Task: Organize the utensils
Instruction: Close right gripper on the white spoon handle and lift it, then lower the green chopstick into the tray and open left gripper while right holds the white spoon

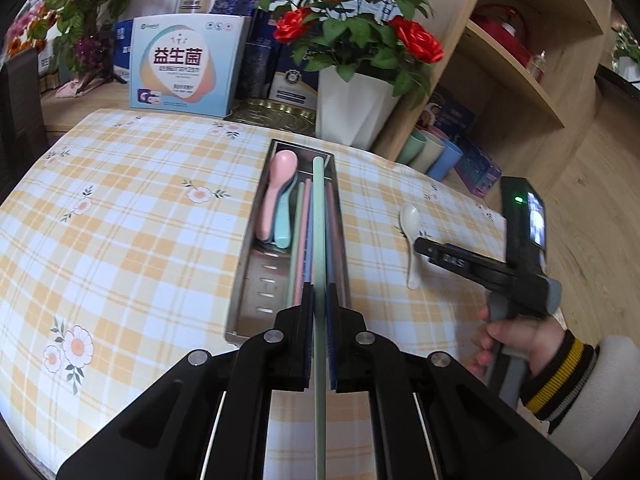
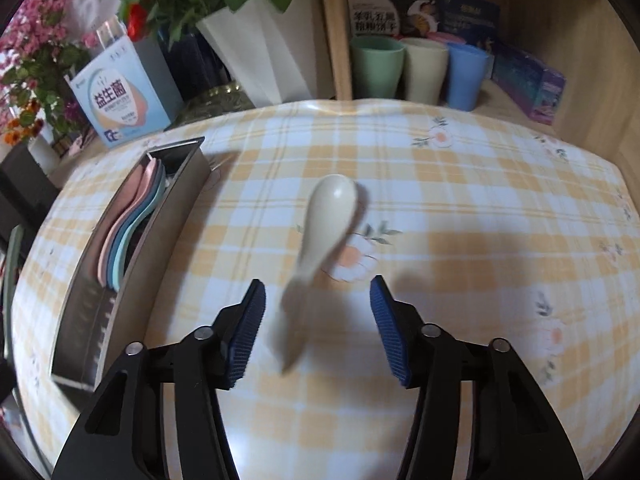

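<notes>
A pale green chopstick (image 1: pixel 319 240) is clamped between the pads of the left claw (image 1: pixel 319 300), whose jaws are closed tight on it. The stick is held above a long metal utensil tray (image 1: pixel 240 280) and runs along the tray's length. Inside the tray, a pink spoon (image 1: pixel 276 192) and a teal spoon (image 1: pixel 285 220) are nested at the far end, and several more chopsticks (image 1: pixel 304 248), in green, pink and blue, are laid lengthwise beside them.

A cream spoon (image 2: pixel 320 232) is seen lying on the bench (image 2: pixel 480 220) to the right of the tray, well apart from it, bowl away from the camera and handle toward it. In the right wrist view, the right claw (image 2: pixel 318 320) is poised over that spoon with its jaws about half open; the handle lies between the blue pads (image 2: pixel 390 328), but no contact by either pad can be made out, the picture being blurred there. The right claw is gripped by a hand (image 1: pixel 508 340) in a striped cuff.

The bench is covered by a yellow-checked floral cloth. Behind it, a white vase of red roses (image 1: pixel 356 60), a printed box (image 1: pixel 184 64) and 3 cups (image 2: pixel 424 68) on a wooden shelf are visible.
</notes>
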